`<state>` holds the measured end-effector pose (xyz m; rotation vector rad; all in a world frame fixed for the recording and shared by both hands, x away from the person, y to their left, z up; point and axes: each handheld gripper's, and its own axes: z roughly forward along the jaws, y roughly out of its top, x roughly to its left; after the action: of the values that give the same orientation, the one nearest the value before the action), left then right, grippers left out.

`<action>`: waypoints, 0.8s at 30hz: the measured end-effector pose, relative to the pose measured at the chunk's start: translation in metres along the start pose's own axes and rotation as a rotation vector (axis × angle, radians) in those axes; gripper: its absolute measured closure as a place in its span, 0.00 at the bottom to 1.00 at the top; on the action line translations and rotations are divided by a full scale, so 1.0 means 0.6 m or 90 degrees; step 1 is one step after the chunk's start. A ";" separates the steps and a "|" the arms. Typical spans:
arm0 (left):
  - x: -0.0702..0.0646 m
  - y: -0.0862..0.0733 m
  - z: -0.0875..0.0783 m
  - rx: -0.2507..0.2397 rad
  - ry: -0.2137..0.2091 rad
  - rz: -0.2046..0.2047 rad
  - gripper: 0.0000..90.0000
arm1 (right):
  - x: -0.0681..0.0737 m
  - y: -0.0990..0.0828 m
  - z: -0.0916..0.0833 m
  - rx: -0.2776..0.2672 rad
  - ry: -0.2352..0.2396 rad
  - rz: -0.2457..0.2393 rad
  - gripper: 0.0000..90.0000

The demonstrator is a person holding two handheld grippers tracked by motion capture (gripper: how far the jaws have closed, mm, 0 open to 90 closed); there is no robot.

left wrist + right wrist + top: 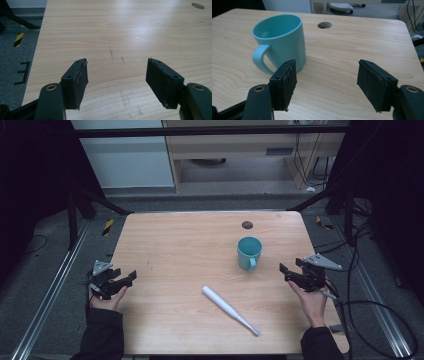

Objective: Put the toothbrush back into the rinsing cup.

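Toothbrush lies between two empty, spread grippers, cup beyond it

The white toothbrush lies slantwise on the table, bristles toward the person's right, handle up-left. The right gripper is somewhat nearer to it than the left gripper; both stand spread and empty. Farther off, the teal cup stands upright, just left of the right gripper.

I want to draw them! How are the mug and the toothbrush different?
The mug is teal; the toothbrush is white. The mug stands upright; the toothbrush lies flat. The mug is round and wide; the toothbrush is long and thin. Both rest on the table, untouched.
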<state>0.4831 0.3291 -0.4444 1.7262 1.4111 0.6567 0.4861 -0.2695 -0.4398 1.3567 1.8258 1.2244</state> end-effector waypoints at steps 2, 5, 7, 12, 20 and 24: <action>-0.001 -0.001 0.002 0.005 0.002 0.003 0.37 | 0.002 0.000 -0.002 0.002 0.006 0.003 0.36; -0.002 -0.005 0.005 0.010 0.001 0.007 0.37 | 0.006 0.000 -0.008 0.012 0.020 -0.003 0.39; -0.002 -0.006 0.006 0.012 0.002 0.008 0.37 | 0.011 0.000 -0.010 0.014 0.027 -0.007 0.40; -0.003 -0.006 0.003 0.006 0.007 0.016 0.39 | 0.026 0.007 -0.010 0.023 0.050 -0.023 0.43; 0.011 0.005 -0.030 -0.036 -0.032 -0.054 0.40 | 0.052 0.023 -0.030 0.036 0.138 0.041 0.48; 0.017 0.008 -0.033 -0.049 0.014 -0.031 0.40 | 0.059 0.043 -0.047 -0.018 0.162 0.038 0.46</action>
<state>0.4722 0.3439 -0.4305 1.6238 1.4212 0.6964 0.4618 -0.2437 -0.4015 1.2962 1.9404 1.5067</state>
